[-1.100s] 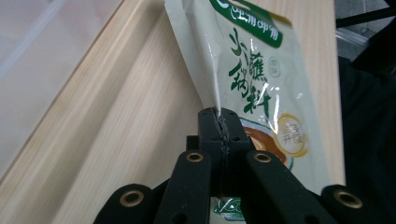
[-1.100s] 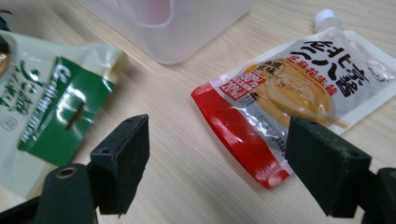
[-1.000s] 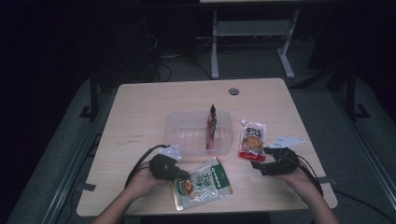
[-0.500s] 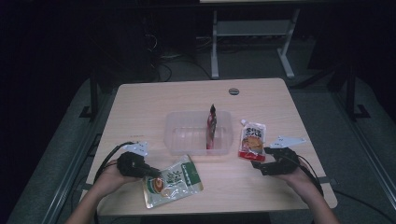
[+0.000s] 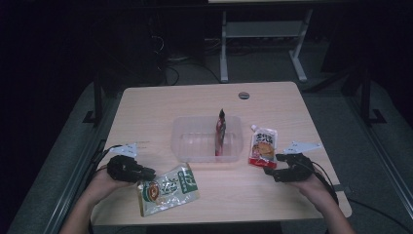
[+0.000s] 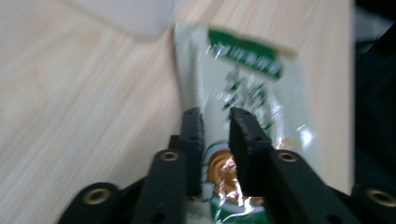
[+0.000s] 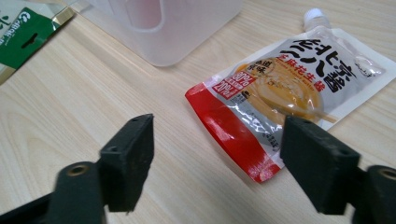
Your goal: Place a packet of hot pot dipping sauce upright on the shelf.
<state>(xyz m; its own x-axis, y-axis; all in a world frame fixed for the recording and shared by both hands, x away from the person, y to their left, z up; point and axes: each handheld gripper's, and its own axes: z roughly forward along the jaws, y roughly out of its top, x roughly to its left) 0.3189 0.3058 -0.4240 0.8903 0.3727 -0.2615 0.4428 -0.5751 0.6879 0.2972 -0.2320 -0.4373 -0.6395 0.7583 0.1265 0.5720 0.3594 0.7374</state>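
Note:
A green-and-white food pouch (image 5: 170,187) lies flat near the table's front edge. My left gripper (image 5: 146,174) is at its left end. In the left gripper view its jaws (image 6: 215,114) have just been opening; a narrow gap shows between the pads, with the pouch (image 6: 247,79) in it and unpinched. A red-and-white spouted pouch (image 5: 263,145) lies right of a clear plastic tub (image 5: 195,139). My right gripper (image 5: 271,164) sits at its red bottom edge. Its wide jaws (image 7: 218,128) have just been closing a little; the pouch (image 7: 285,79) lies ahead, untouched.
A slim red packet (image 5: 220,131) stands on end in the tub's right half. A round cable grommet (image 5: 244,95) sits near the table's far edge. Both forearms reach in over the front edge. The tub's corner (image 7: 177,23) lies close ahead of the right gripper.
My left gripper has dragged the green pouch leftward along the front of the table, away from the tub. The right hand has stayed put.

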